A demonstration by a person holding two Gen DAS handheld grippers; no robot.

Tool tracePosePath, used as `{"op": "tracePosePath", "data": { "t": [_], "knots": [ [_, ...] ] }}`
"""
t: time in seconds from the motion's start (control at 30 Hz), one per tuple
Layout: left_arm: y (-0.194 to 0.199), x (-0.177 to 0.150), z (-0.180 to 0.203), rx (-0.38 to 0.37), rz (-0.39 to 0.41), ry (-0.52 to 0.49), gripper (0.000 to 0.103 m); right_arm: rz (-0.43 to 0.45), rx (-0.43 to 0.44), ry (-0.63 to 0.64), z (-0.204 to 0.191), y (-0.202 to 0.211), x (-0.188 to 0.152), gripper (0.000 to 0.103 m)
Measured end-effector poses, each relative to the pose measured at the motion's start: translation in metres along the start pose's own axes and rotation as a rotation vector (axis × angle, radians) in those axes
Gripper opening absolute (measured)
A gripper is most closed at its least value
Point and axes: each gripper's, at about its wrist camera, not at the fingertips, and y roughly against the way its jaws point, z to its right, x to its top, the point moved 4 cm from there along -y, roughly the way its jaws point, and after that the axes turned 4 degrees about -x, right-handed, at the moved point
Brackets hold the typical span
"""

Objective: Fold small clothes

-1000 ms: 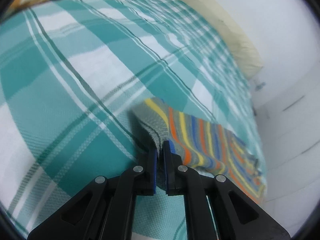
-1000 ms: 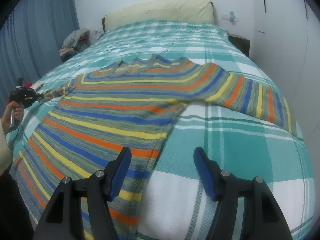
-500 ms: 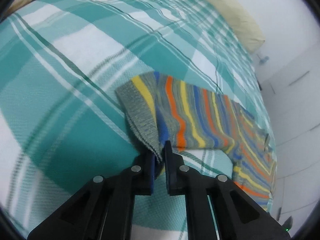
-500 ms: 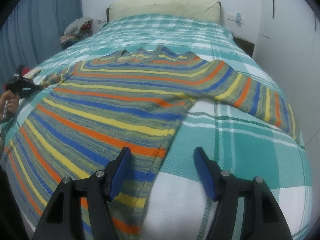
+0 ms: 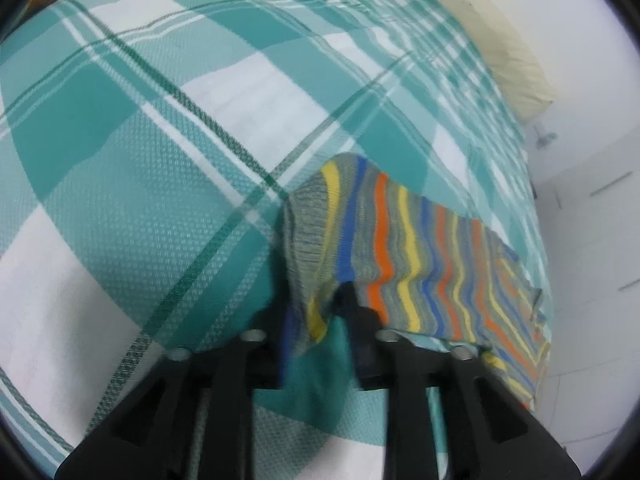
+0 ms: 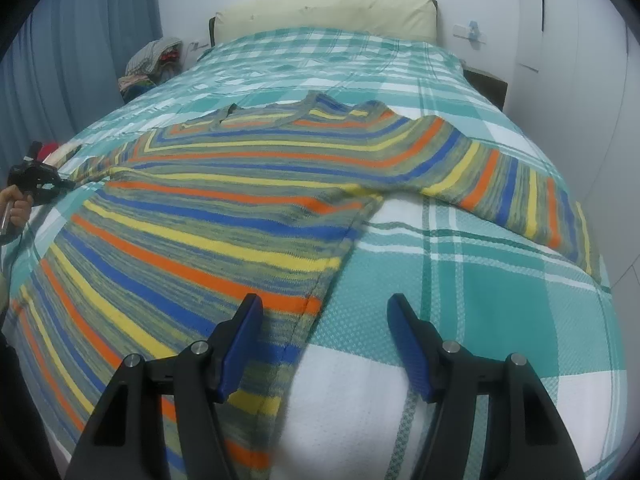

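A striped sweater [image 6: 224,208] in blue, orange, yellow and grey lies spread flat on the teal plaid bedspread [image 6: 480,280]. Its left sleeve [image 5: 400,256] stretches away from my left gripper [image 5: 318,312]. The jaws there are opening, and the grey cuff [image 5: 308,240] hangs loosely between them with the pads apart from it. In the right wrist view the left gripper [image 6: 36,184] shows at the far left, held by a hand [image 6: 16,212]. My right gripper [image 6: 324,316] stands open just above the sweater's side seam, holding nothing. The other sleeve [image 6: 512,188] lies out to the right.
A cream pillow [image 6: 324,12] lies at the head of the bed. A pile of clothes [image 6: 152,64] sits by the blue curtain [image 6: 80,60] on the left. A dark bedside table [image 6: 486,84] and white wardrobe doors [image 6: 580,80] stand on the right.
The left jaws, shut on the sleeve cuff before, have parted. The left gripper shifted along the bed and the sleeve now lies stretched out. The right gripper has kept still.
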Motion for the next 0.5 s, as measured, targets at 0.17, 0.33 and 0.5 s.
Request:
{"op": "tracePosePath", "data": {
  "t": [0.17,0.33,0.5],
  "knots": [
    [0.001,0.029,-0.004,-0.068,0.056,0.035,0.079,-0.003,-0.002,-0.007,0.001,-0.003,0.0,0.064],
    [-0.023,0.048,0.0,-0.097,0.056,0.039,0.053,-0.013,-0.014,-0.004,-0.001,-0.008,0.0,0.064],
    [-0.017,0.045,-0.008,0.049,0.171,0.008,0.003,-0.012,-0.022,-0.008,0.0,-0.01,0.0,0.064]
  ]
}}
